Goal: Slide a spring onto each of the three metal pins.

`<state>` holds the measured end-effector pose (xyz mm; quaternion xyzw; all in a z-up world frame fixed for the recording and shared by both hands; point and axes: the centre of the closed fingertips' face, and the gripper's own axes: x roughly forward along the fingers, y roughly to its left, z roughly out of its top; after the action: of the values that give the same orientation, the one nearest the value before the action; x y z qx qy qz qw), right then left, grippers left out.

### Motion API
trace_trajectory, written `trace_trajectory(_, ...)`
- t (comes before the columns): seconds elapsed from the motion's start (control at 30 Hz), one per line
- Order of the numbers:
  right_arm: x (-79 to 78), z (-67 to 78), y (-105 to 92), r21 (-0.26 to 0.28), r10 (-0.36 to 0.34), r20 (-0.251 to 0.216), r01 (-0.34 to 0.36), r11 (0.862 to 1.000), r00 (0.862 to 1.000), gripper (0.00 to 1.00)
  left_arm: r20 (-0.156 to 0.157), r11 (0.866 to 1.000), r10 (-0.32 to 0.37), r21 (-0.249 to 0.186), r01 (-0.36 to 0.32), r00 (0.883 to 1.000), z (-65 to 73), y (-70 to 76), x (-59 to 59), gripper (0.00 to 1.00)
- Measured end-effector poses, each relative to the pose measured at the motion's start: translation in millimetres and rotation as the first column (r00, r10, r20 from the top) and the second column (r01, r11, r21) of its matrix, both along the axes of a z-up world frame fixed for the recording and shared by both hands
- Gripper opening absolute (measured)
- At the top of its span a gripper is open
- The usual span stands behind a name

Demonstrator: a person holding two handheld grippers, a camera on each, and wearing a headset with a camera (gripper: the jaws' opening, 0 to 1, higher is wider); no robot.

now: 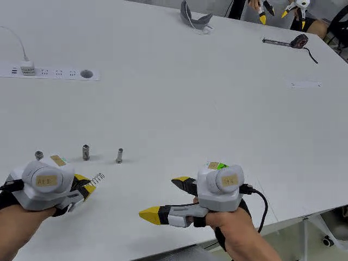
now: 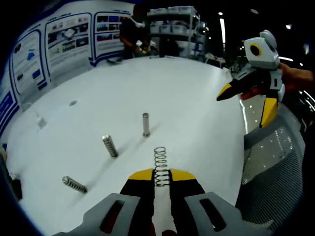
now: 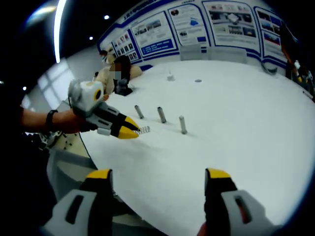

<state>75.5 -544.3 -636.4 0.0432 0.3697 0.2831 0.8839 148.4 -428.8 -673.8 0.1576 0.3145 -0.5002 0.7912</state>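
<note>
The spring (image 2: 160, 164) is a small coil of thin wire. It looks very light and squashy. It would bend or pop away if you squeezed it hard. The best place to hold it is by its sides near one end, so the other end stays open for a pin. That is how it is held now. The jaws of the left gripper (image 2: 162, 175) are closed on its near end, and the rest sticks out in front.

The spring's long way runs straight out along the jaws. In the left gripper view it points toward the bare pin (image 2: 146, 124). In the head view it lies almost flat, just above the bench (image 1: 190, 109), near the front edge. The bare pin stands straight up, so I think the spring has to be tipped up until its open end faces down over the pin's top.

Beside the bare pin stand two more pins in a row. The middle pin (image 2: 110, 145) and the far pin (image 2: 74, 184) each look like they have a coil around them. So this seems to be the last spring.

The right gripper (image 1: 166, 197) is off to the side, well apart from the pins. Its jaws are wide apart and hold nothing.
</note>
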Motion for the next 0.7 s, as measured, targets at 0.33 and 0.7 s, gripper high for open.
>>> trace_trajectory(0.33, 2.2, -1.3, 9.9, 0.008, 0.023, -0.004, -0.023, 1.000, 1.000, 0.77, 0.029, 1.000, 0.005, 0.015, -0.005, 1.000, 11.8, 21.3, -0.8, 0.10)
trace_trajectory(0.7, 6.8, -6.6, 25.5, 0.036, 0.039, -0.008, -0.039, 0.999, 0.999, 0.75, 0.062, 1.000, -0.014, 0.002, 0.014, 0.998, 33.5, 33.1, -9.4, 0.10)
